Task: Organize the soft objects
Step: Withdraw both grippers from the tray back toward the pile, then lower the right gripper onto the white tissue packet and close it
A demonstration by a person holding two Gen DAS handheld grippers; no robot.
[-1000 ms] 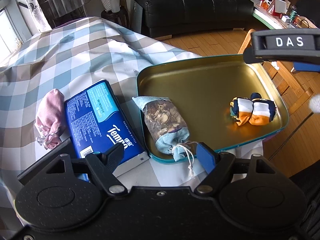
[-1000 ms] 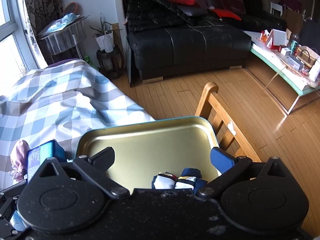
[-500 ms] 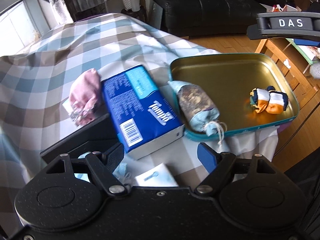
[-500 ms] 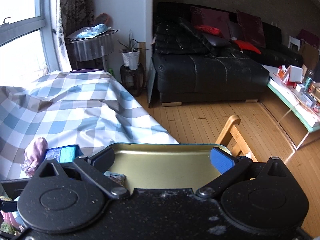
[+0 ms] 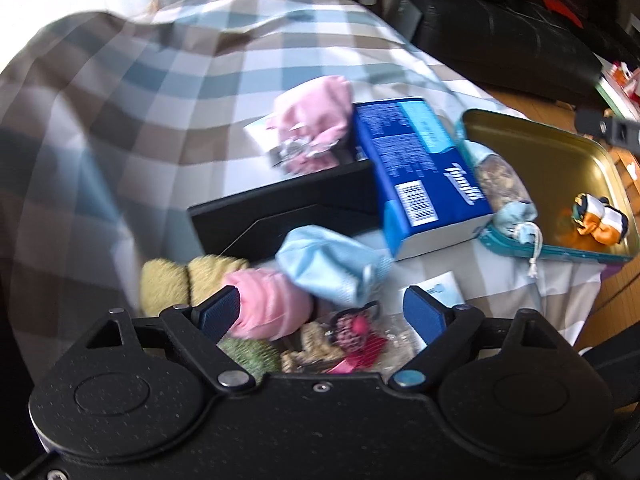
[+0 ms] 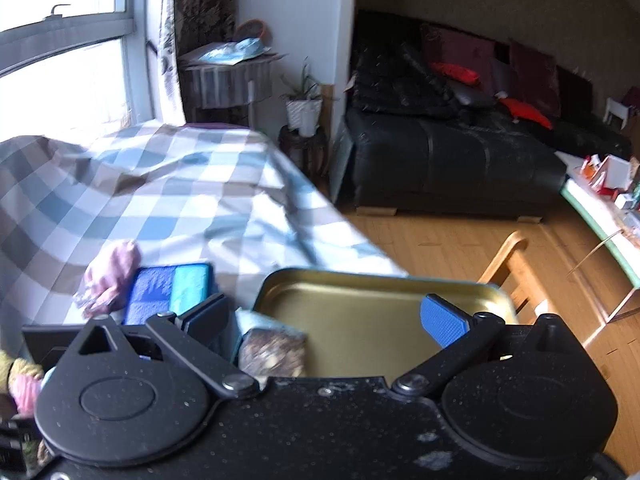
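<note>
My left gripper (image 5: 322, 312) is open and empty above a heap of soft things: a light blue pouch (image 5: 332, 266), a pink rolled cloth (image 5: 270, 306) and a yellow-green fuzzy piece (image 5: 176, 282). A gold tray (image 5: 560, 168) at the right holds an orange, white and navy bundle (image 5: 600, 220); a sachet of dried bits (image 5: 502, 184) lies over its left rim. A pink pouch (image 5: 316, 120) lies farther back. My right gripper (image 6: 324, 320) is open and empty above the tray (image 6: 372, 320), with the sachet (image 6: 274, 350) under its left finger.
A blue tissue pack (image 5: 420, 172) lies between the pink pouch and the tray. A black box (image 5: 288, 212) sits behind the heap. A checked cloth (image 5: 160, 100) covers the table. A wooden chair (image 6: 516, 276) stands past the tray, a black sofa (image 6: 440, 152) beyond.
My left gripper has swung left and pulled back from the tray, so the heap of soft things now lies under it. My right gripper has lifted and turned left; the striped bundle has left its view.
</note>
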